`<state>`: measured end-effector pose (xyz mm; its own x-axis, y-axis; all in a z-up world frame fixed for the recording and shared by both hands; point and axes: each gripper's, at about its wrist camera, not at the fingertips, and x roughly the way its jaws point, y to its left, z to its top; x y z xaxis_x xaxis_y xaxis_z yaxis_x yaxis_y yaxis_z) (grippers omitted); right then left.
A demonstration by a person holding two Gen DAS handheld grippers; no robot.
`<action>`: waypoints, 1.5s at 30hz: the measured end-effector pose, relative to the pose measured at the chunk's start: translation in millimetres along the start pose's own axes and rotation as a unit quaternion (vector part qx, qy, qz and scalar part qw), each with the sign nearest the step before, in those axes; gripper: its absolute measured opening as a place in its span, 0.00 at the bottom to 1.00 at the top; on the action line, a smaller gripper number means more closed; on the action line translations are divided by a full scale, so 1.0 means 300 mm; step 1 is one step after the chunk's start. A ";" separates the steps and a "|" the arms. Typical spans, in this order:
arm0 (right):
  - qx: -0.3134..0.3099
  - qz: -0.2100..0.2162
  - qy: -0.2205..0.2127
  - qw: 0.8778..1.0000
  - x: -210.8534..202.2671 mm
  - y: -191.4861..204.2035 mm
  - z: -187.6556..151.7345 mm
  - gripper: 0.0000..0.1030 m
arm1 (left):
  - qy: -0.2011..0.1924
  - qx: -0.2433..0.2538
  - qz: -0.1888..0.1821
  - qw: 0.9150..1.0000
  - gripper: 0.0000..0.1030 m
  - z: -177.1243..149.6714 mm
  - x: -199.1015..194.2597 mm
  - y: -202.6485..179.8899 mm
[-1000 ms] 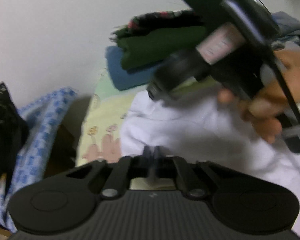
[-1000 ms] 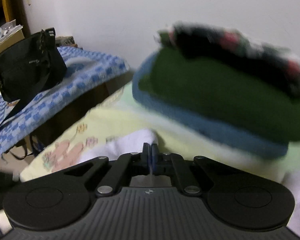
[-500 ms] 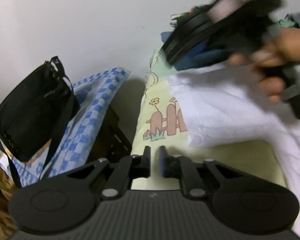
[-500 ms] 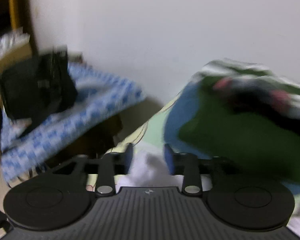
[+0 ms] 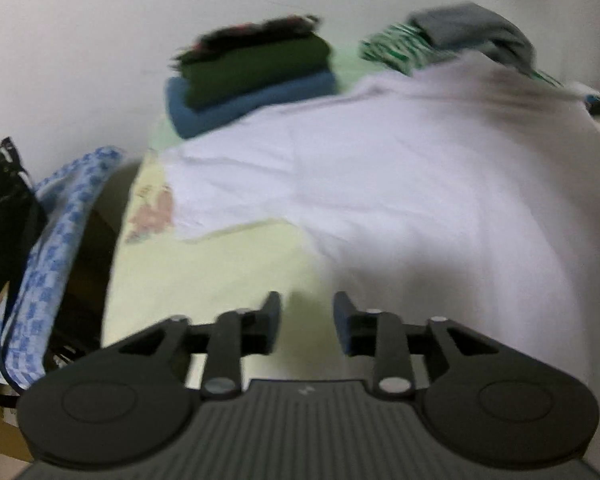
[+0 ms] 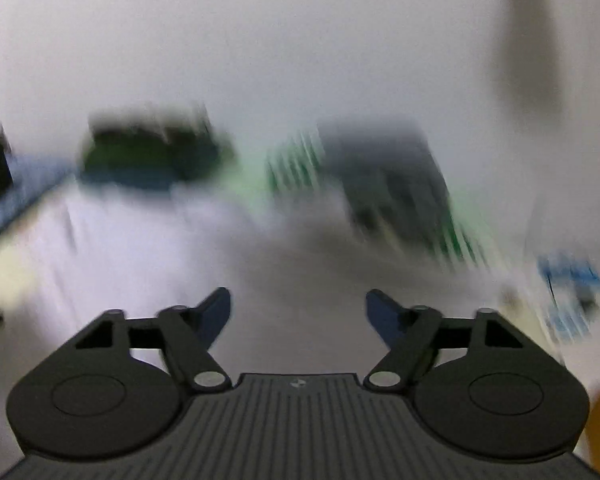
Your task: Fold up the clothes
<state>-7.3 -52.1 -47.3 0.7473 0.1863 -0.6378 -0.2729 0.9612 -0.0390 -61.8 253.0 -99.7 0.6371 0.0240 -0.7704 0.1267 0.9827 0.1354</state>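
Observation:
A white garment (image 5: 400,184) lies spread over the pale yellow bed sheet (image 5: 220,272). My left gripper (image 5: 306,312) hovers above the sheet at the garment's near left edge, its jaws opening with nothing between them. In the blurred right wrist view, my right gripper (image 6: 298,304) stands over the white garment (image 6: 160,256), jaws opening wide and empty. A stack of folded clothes (image 5: 252,76) in blue, dark green and black sits at the back by the wall, also seen as the folded stack (image 6: 152,156).
A heap of green-striped and grey clothes (image 5: 460,40) lies at the back right, smeared in the right wrist view as the heap (image 6: 380,184). A blue checked cloth (image 5: 56,240) and a black bag (image 5: 4,208) lie left of the bed. A white wall (image 5: 140,20) stands behind.
Both grippers have opened and let go of the white garment, which now lies spread out. Both pulled back from the wall; the right one swung right, out of the left wrist view.

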 end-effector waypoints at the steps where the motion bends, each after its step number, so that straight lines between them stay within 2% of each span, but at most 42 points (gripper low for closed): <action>1: 0.019 0.011 0.023 0.999 -0.019 -0.034 -0.027 0.58 | 0.007 -0.002 -0.010 1.000 0.43 -0.007 -0.011 -0.012; 3: 0.058 0.033 0.070 0.995 -0.057 -0.103 -0.080 0.56 | 0.020 -0.006 -0.025 0.999 0.50 -0.022 -0.045 -0.036; 6: 0.077 0.056 0.116 0.989 -0.121 -0.156 -0.167 0.40 | 0.031 0.000 -0.010 0.999 0.57 -0.057 -0.100 -0.085; 7: 0.075 0.063 0.124 0.987 -0.143 -0.166 -0.197 0.31 | 0.037 0.000 -0.005 0.999 0.58 -0.070 -0.117 -0.099; 9: 0.068 0.081 0.134 0.985 -0.190 -0.185 -0.245 0.22 | 0.050 0.000 0.005 0.999 0.59 -0.102 -0.152 -0.126; 14: 0.032 0.118 0.157 0.980 -0.321 -0.242 -0.368 0.21 | 0.086 -0.011 0.022 0.996 0.60 -0.209 -0.241 -0.198; 17: 0.011 0.131 0.174 0.976 -0.363 -0.245 -0.428 0.21 | 0.092 -0.013 0.035 0.995 0.64 -0.254 -0.284 -0.252; 20: -0.004 0.127 0.185 0.974 -0.379 -0.242 -0.473 0.25 | 0.092 -0.009 0.052 0.994 0.73 -0.290 -0.312 -0.299; 22: -0.009 0.123 0.192 0.974 -0.384 -0.241 -0.501 0.42 | 0.090 0.001 0.069 0.994 0.73 -0.308 -0.327 -0.327; 27: -0.001 0.124 0.195 0.973 -0.396 -0.236 -0.547 0.56 | 0.085 0.000 0.106 0.991 0.84 -0.336 -0.342 -0.299; 32: 0.019 0.123 0.191 0.974 -0.400 -0.232 -0.564 0.65 | 0.101 -0.019 0.095 0.990 0.89 -0.346 -0.303 -0.250; 34: 0.027 0.123 0.194 0.973 -0.405 -0.232 -0.569 0.66 | 0.103 -0.023 0.086 0.991 0.86 -0.338 -0.302 -0.248; 36: 0.038 0.126 0.193 0.972 -0.409 -0.232 -0.576 0.66 | 0.102 -0.032 0.061 0.992 0.74 -0.336 -0.305 -0.252; 41: 0.049 0.110 0.191 0.974 -0.422 -0.203 -0.593 0.66 | 0.103 -0.041 0.022 0.994 0.73 -0.340 -0.311 -0.255; 42: 0.048 0.106 0.191 0.975 -0.426 -0.198 -0.595 0.64 | 0.104 -0.046 0.014 0.993 0.70 -0.344 -0.314 -0.248; 44: 0.043 0.096 0.189 0.976 -0.435 -0.187 -0.600 0.44 | 0.099 -0.055 0.001 0.994 0.61 -0.354 -0.323 -0.243; 45: 0.032 0.088 0.189 0.978 -0.438 -0.183 -0.603 0.20 | 0.096 -0.058 -0.005 0.994 0.53 -0.357 -0.327 -0.243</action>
<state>-200.0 -166.0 -100.6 0.4123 0.2731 -0.8692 -0.3288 0.9343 0.1375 -215.0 198.6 -100.8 0.4772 0.0370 -0.8780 0.0368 0.9974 0.0621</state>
